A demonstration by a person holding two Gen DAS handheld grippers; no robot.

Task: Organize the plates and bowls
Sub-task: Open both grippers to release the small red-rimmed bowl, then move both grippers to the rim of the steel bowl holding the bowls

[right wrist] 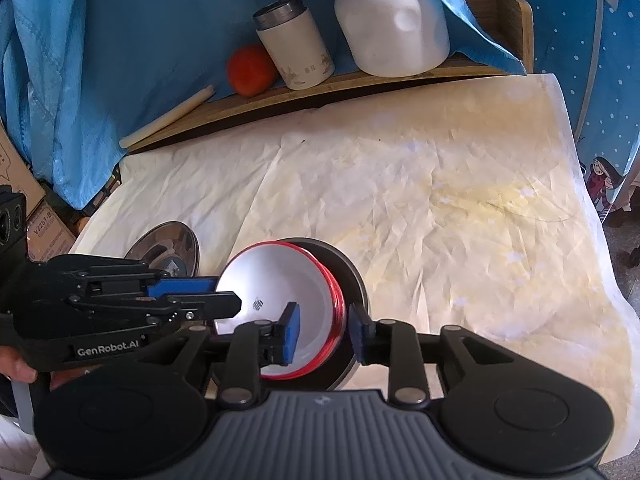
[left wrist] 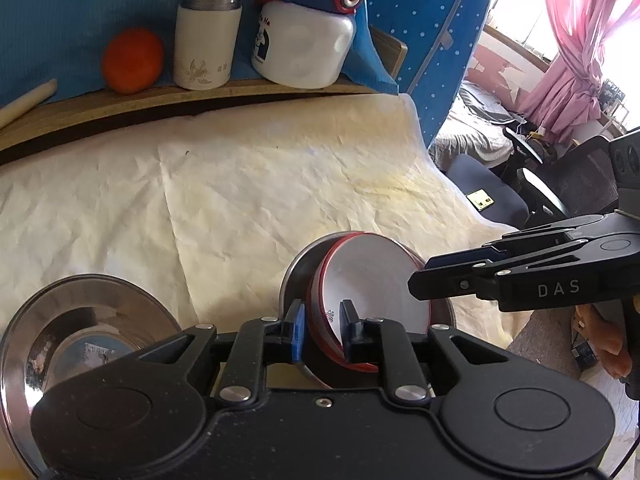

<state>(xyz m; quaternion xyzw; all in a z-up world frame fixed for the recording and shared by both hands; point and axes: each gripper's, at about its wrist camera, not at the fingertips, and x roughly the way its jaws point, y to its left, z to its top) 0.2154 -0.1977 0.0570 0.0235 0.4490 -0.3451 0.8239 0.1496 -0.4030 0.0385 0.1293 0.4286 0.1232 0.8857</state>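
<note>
A red-rimmed white bowl (left wrist: 372, 284) sits tilted inside a dark metal plate (left wrist: 298, 270) on the white cloth. My left gripper (left wrist: 323, 322) is shut on the bowl's near rim, one finger inside, one outside. My right gripper (right wrist: 324, 332) straddles the bowl's right rim (right wrist: 336, 304) with a gap at the outer finger; it looks open. The bowl (right wrist: 280, 280) and the dark plate (right wrist: 352, 276) also show in the right wrist view. A steel bowl (left wrist: 80, 320) lies at the left, also seen in the right wrist view (right wrist: 168, 244).
A wooden shelf (left wrist: 240, 92) at the back holds an orange (left wrist: 132, 60), a white thermos (left wrist: 206, 38), a white and blue bottle (left wrist: 304, 36) and a pale stick (left wrist: 26, 104). The cloth-covered table (right wrist: 440, 200) ends at the right; chairs (left wrist: 560, 184) stand beyond.
</note>
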